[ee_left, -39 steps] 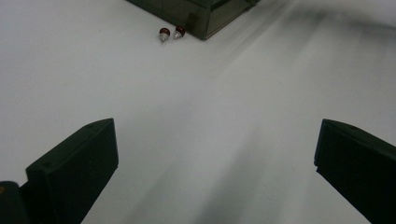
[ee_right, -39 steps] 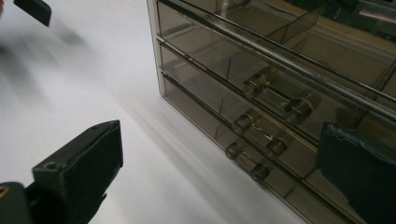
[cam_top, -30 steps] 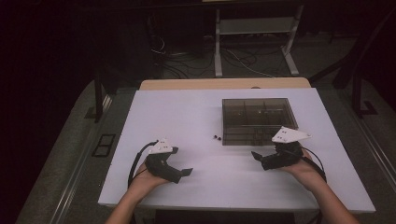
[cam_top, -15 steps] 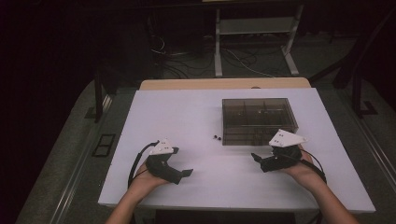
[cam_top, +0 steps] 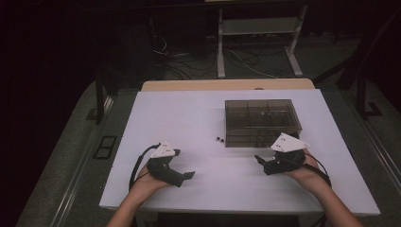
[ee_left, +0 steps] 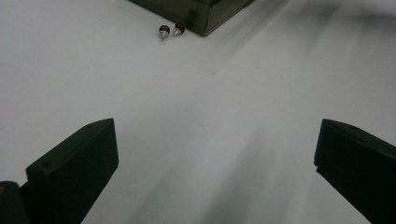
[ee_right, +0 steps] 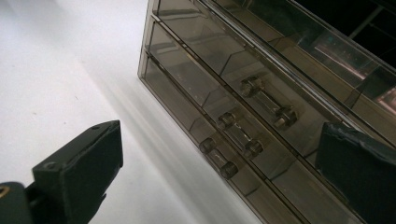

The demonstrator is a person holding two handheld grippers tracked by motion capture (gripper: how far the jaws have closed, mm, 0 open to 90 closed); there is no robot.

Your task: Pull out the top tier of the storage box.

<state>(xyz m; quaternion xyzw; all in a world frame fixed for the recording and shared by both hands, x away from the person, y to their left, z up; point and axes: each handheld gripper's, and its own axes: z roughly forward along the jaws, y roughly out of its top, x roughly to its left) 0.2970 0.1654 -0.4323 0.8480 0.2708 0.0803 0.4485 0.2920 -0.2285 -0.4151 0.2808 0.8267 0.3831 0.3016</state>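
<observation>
Drawer box [cam_top: 262, 122] sits on the table's [cam_top: 189, 118] right half, directly ahead of our right gripper [cam_top: 259, 160], jaws apart; its handle bars run parallel to the drawer fronts. We count 3 drawers w/ 3 handles [ee_right: 267, 103]. Right hand's nearer. 2 small red-capped bits [ee_left: 170, 31] lie just beside the box's corner, fwd of our left gripper [cam_top: 188, 176], jaws also spread.
</observation>
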